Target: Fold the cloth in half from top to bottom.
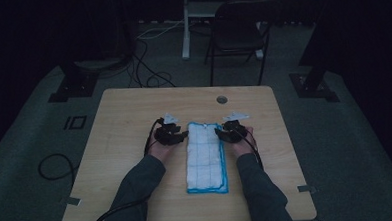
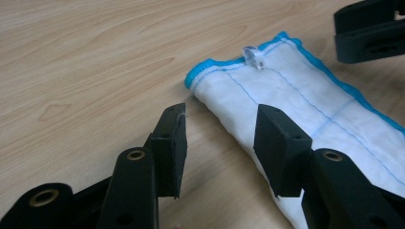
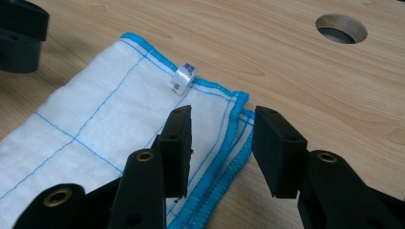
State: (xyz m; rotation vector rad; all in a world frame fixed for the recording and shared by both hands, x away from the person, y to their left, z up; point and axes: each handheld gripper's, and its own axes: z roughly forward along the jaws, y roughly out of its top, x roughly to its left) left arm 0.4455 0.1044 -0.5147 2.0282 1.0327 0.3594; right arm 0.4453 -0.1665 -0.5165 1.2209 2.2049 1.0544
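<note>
Towel [image 1: 205,157], white with a blue hem and faint blue grid lines, lies folded into a long strip in the middle of the high view, flat on the worktop [image 1: 120,144]. It looks soft, light and limp, so expect it to sag and unfold the moment it is lifted; nothing fragile, nothing slippery. In the left gripper view the left tool [image 2: 220,136] stands open, one jaw over bare wood, the other over the cloth's long edge, with nothing pinched. In the right gripper view the right tool [image 3: 222,143] is open too, straddling the far corner where the layered blue hems stack up. A small white tag [image 3: 184,78] loops off the short edge, upper middle of that frame. Best hold, I'd judge: the two far corners, taking every layer of the hem in the bite, since a grip on the top layer alone would peel the fold apart.
</note>
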